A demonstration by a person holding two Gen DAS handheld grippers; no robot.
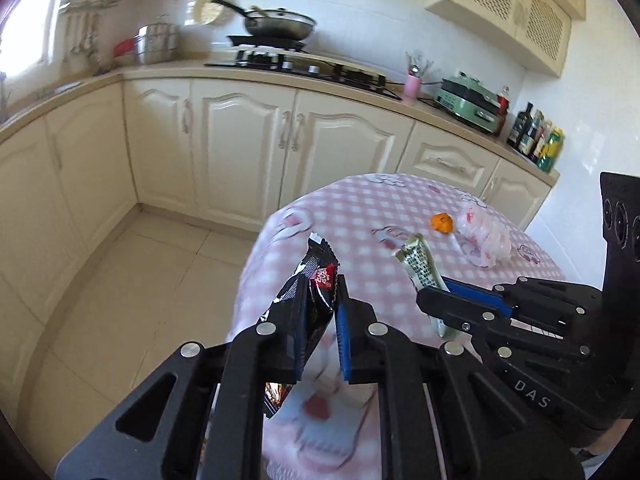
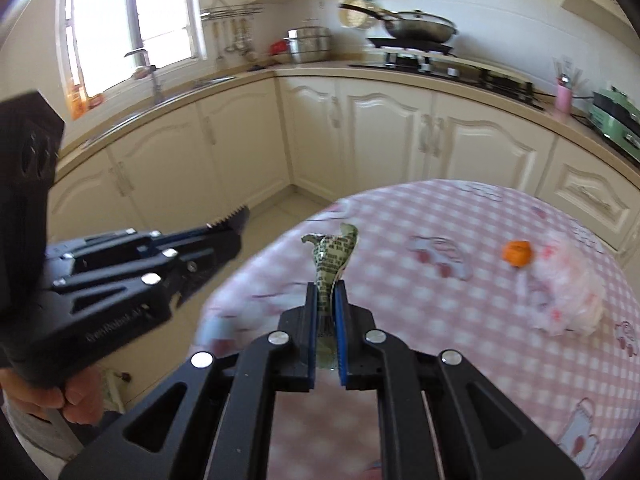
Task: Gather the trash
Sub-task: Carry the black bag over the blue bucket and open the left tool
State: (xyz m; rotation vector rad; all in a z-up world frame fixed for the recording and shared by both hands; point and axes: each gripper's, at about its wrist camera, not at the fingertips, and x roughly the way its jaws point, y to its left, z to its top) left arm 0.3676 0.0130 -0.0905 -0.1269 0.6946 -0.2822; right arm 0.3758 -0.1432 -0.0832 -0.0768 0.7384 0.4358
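A home kitchen: cream cabinets, a gas hob bearing a wok, a sink under the window.

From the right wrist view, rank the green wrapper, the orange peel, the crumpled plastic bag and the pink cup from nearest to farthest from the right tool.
1. Green wrapper: clamped in the right tool.
2. Orange peel: on the table, to the right.
3. Crumpled plastic bag: beside the peel, far right; too close to the peel to call.
4. Pink cup: on the counter, far beyond.
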